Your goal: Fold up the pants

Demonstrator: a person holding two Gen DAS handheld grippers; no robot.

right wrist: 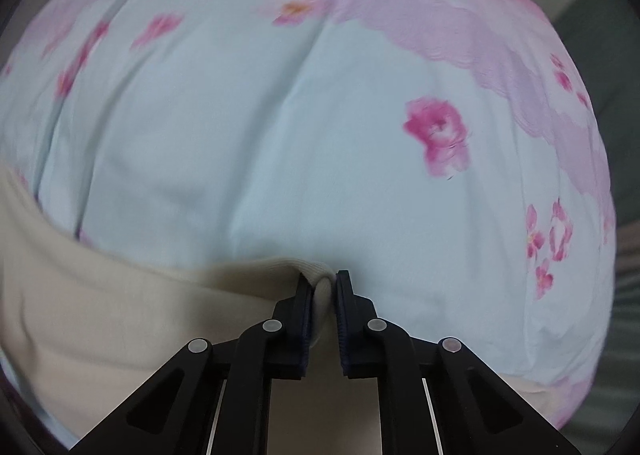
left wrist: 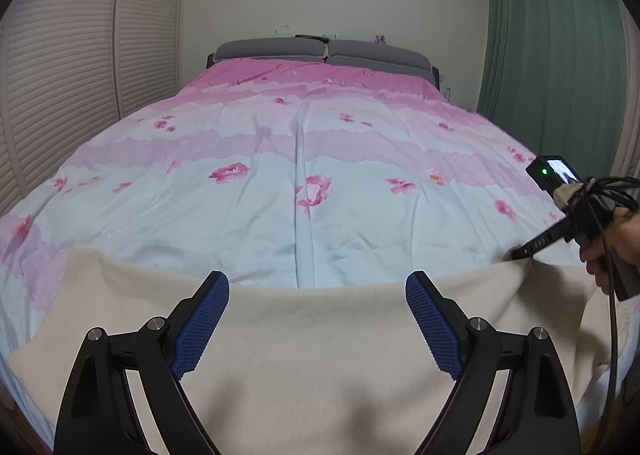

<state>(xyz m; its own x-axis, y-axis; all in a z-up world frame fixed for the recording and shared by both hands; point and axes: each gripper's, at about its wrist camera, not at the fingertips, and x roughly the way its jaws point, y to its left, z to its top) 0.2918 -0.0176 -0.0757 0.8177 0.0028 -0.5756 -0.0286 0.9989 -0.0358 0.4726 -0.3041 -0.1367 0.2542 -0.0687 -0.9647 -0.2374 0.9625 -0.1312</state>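
Cream pants point(left wrist: 320, 335) lie spread across the near end of the bed. My left gripper point(left wrist: 318, 283) hovers over their middle, its blue pads point(left wrist: 200, 323) wide apart with nothing between them. At the right of that view a person's hand point(left wrist: 618, 243) holds my right gripper point(left wrist: 520, 253), whose tip rests at the far right corner of the pants. In the right wrist view my right gripper point(right wrist: 323, 279) points steeply down, its jaws nearly together and pinching a ribbed fold of the pants point(right wrist: 120, 315) at their edge.
The pants lie on a pale blue and pink flowered bed cover point(left wrist: 280, 175) that fills both views point(right wrist: 280, 115). A grey headboard point(left wrist: 324, 51) stands at the far end. Louvred doors point(left wrist: 60, 75) run along the left, a green curtain point(left wrist: 552, 55) along the right.
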